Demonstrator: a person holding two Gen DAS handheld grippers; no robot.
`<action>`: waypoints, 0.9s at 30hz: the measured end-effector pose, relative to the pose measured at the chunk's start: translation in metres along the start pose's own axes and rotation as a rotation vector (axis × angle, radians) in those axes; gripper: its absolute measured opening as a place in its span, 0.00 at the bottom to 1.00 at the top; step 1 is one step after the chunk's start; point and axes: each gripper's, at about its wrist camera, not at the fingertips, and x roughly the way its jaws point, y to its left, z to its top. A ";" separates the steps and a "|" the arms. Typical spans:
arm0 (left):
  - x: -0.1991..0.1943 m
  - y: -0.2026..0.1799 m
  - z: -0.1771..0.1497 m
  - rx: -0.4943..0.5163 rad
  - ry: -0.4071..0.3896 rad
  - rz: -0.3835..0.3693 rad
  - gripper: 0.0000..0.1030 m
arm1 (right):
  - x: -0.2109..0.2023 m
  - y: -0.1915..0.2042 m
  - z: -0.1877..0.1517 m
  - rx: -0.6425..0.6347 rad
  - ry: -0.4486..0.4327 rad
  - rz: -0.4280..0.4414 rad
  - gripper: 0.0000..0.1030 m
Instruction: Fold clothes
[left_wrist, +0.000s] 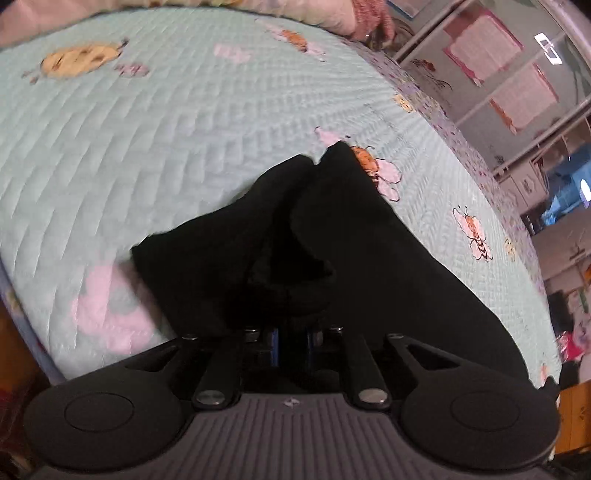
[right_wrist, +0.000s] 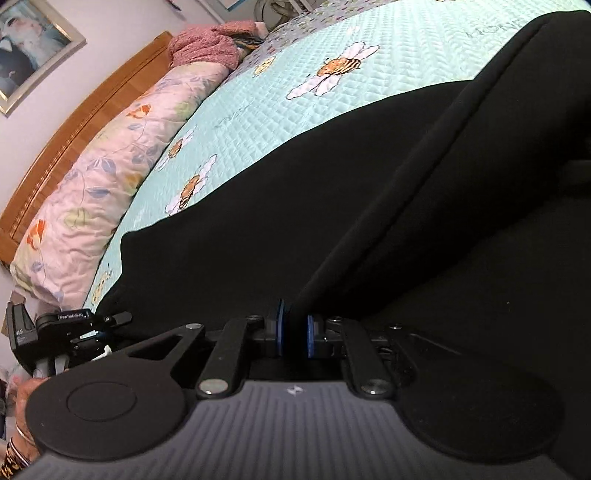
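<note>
Only rightward, the pillow; both grippers, left gripper and right gripper, clamped on black garment.

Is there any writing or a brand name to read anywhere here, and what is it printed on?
"GenRobot.AI": white letters on the left claw, seen low in the right wrist view.
"AS": on the black block behind that claw; the smaller print under it is too small to read.
Grey stitched letters on the quilt near the black garment: partly covered, not surely readable.
Pink wall sheets: too blurred.
</note>
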 end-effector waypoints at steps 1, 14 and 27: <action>-0.003 0.000 0.003 -0.010 -0.007 -0.009 0.12 | -0.001 0.002 0.002 -0.003 -0.005 0.002 0.13; -0.012 0.032 0.007 -0.101 -0.025 0.035 0.13 | -0.005 0.045 -0.014 -0.140 0.046 0.032 0.13; -0.029 0.030 0.010 -0.152 -0.065 0.052 0.25 | 0.015 0.033 -0.026 -0.148 0.073 0.011 0.13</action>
